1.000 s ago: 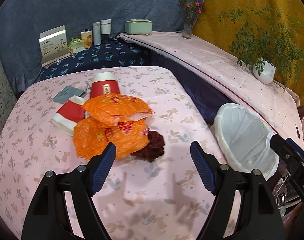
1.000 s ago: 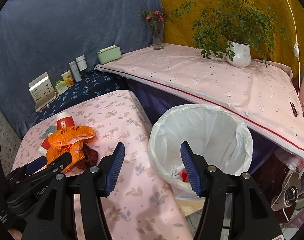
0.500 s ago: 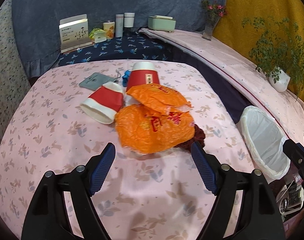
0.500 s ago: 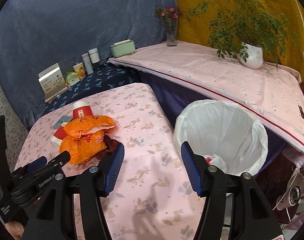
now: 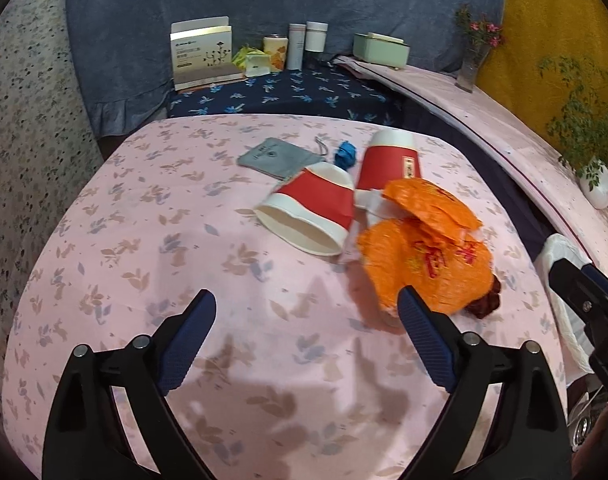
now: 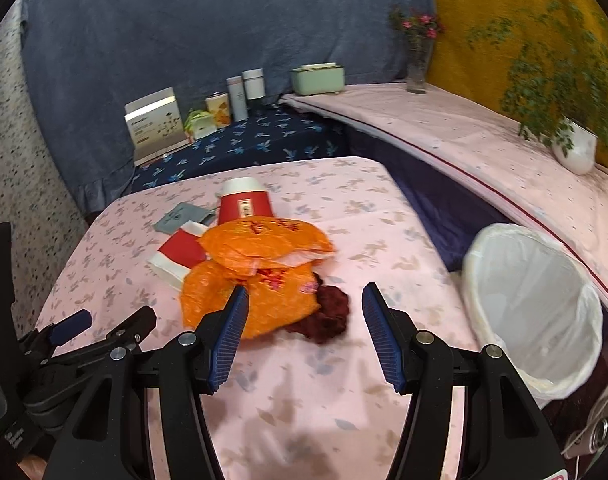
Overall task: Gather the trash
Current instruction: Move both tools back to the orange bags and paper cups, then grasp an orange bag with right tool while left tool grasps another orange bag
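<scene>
Trash lies on the pink floral table (image 5: 143,264): two crumpled orange wrappers (image 5: 428,264) (image 6: 259,276), a dark red clump (image 6: 324,312), a red-and-white paper cup on its side (image 5: 312,212) and a second one behind it (image 5: 388,160). A white-lined trash bin (image 6: 532,304) stands right of the table. My left gripper (image 5: 306,334) is open and empty, hovering in front of the fallen cup. My right gripper (image 6: 304,330) is open and empty, just in front of the orange wrappers and the dark clump.
A grey pouch (image 5: 273,158) and a small blue scrap (image 5: 344,153) lie behind the cups. A box, tins and bottles stand on a dark blue shelf (image 5: 287,96) at the back. A pink-covered ledge (image 6: 484,136) with a potted plant (image 6: 572,148) runs along the right.
Both grippers have swung left. The trash pile has slid right in the left wrist view, and moved from the left to between the right gripper's fingers. Both stay open.
</scene>
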A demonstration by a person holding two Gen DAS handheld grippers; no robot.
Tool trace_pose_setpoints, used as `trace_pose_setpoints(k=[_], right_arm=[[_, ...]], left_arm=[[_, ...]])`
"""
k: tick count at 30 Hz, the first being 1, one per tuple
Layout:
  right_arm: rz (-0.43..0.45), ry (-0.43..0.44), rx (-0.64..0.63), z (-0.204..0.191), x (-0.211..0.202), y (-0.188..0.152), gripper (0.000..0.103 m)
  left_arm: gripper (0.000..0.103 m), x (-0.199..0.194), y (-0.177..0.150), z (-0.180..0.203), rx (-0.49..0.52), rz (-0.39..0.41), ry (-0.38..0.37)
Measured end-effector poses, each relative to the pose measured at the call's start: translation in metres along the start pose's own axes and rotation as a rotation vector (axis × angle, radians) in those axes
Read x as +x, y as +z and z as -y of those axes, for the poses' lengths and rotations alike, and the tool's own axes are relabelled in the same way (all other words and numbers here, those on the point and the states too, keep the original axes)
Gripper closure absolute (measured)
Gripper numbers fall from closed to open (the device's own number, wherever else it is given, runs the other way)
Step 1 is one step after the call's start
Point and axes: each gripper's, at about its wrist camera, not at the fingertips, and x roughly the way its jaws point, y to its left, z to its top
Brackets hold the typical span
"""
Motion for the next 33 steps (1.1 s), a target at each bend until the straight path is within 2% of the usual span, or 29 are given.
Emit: trace_pose_setpoints(k=[8,15,22,24,25,26,33], right_arm=[[-0.025,0.035,-0.044,-0.036,0.039,0.019,0.033],[-0.067,0.035,-0.051,-0.047,0.075,0.029,0.032],[-0.108,0.014,-0.059,-0.048,0.103,0.024,0.032],[-0.121,0.012,-0.053,-0.044,0.107,0.022,0.043],[-0.128,0.013,-0.049,-0.042,0.109,0.021,0.057],[-0.137,0.016,-0.044,-0.04,0.11,0.02,0.065],[-0.108,0.022,-0.005,-0.02,0.095,0.018,0.073]], left_arm=[[0.015,0.016,0.008,-0.026,-0.019,-0.016,0.01],[0.015,0.029,0.014,-0.043,-0.054,-0.03,0.013],[0.015,0.038,0.016,-0.041,-0.054,-0.041,-0.003],[0.015,0.038,0.017,-0.037,-0.047,-0.042,-0.01],[0.015,0.038,0.017,-0.036,-0.046,-0.041,-0.014],[0.015,0.038,0.017,-0.034,-0.044,-0.04,-0.019],[0.016,0.035,0.016,-0.012,-0.016,-0.043,-0.075]])
